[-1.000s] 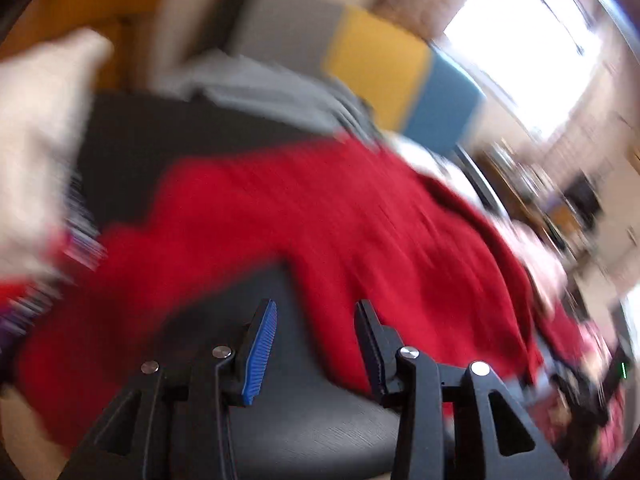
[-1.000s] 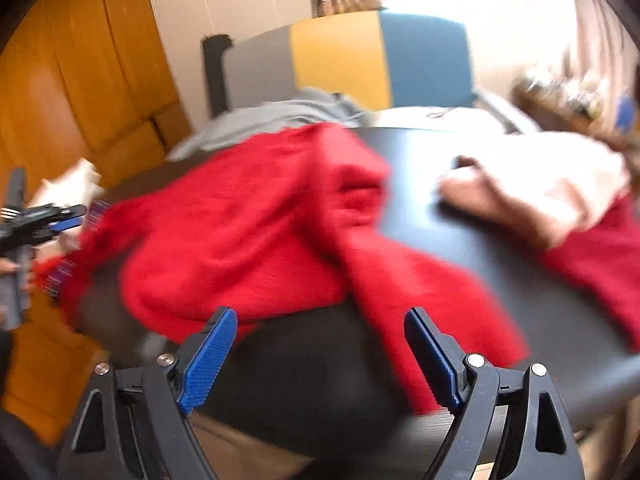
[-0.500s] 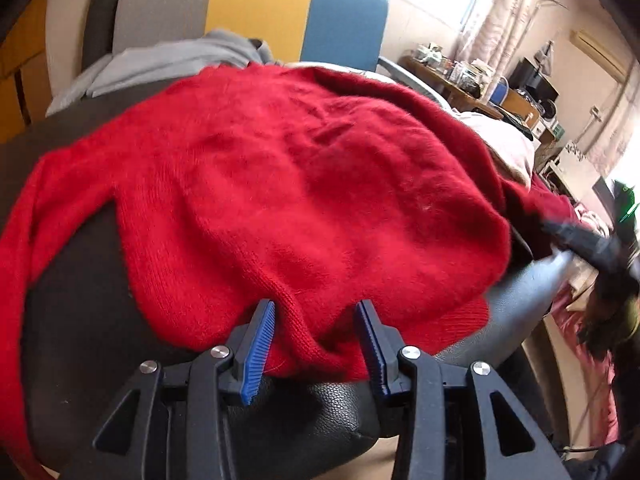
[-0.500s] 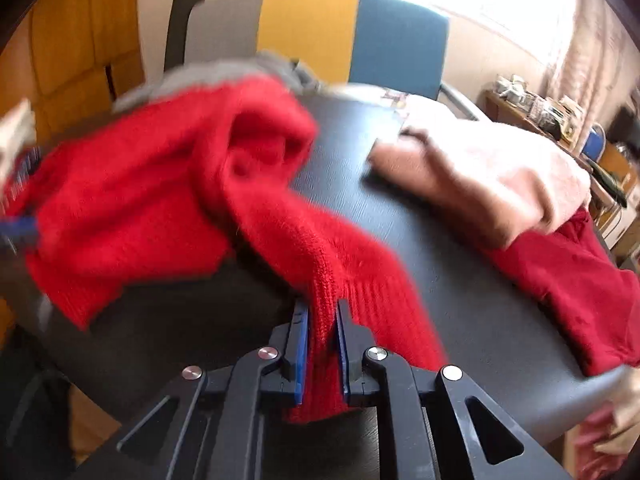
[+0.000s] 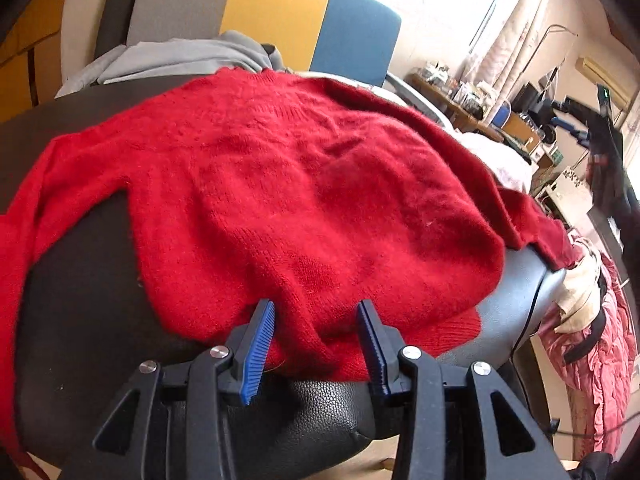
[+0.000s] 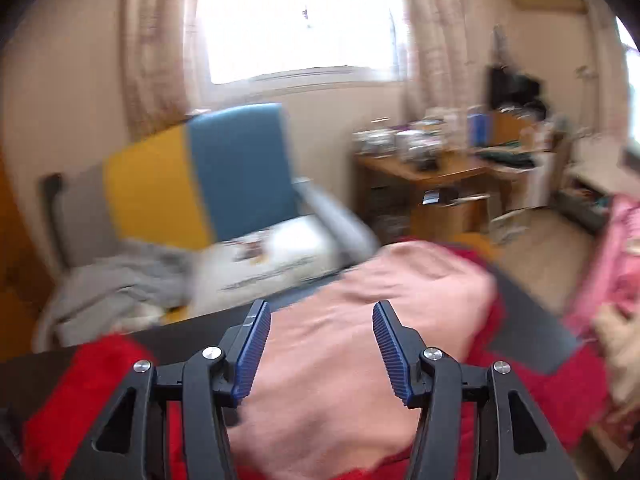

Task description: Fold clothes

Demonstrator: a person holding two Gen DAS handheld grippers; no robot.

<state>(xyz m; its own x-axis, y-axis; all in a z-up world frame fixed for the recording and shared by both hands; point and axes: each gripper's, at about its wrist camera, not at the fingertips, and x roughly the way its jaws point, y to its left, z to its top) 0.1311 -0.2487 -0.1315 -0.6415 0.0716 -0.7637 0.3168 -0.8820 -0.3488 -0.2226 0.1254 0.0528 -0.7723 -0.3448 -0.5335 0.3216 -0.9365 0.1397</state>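
A red knitted sweater (image 5: 280, 184) lies spread over a black padded surface (image 5: 80, 320), one sleeve trailing off to the left. My left gripper (image 5: 316, 332) is at the sweater's near hem. It is open, and the hem lies loosely between its blue pads (image 5: 260, 344) without being pinched. The right wrist view is blurred. In it my right gripper (image 6: 322, 344) hangs above a folded pink garment (image 6: 360, 360) with its jaws opening and nothing between them. Red cloth (image 6: 88, 392) shows beside and under the pink garment.
A chair with a grey, yellow and blue back (image 5: 276, 12) stands behind the surface, with a grey garment (image 5: 168, 56) on its seat. A cluttered wooden desk (image 6: 440, 168) is at the far right. Pink quilted fabric (image 5: 600, 340) hangs off the right side.
My right gripper was shut on a red sleeve half a second ago; it has let go, risen and swung over the pink garment. The left gripper stays at the hem. The sweater lies flatter.
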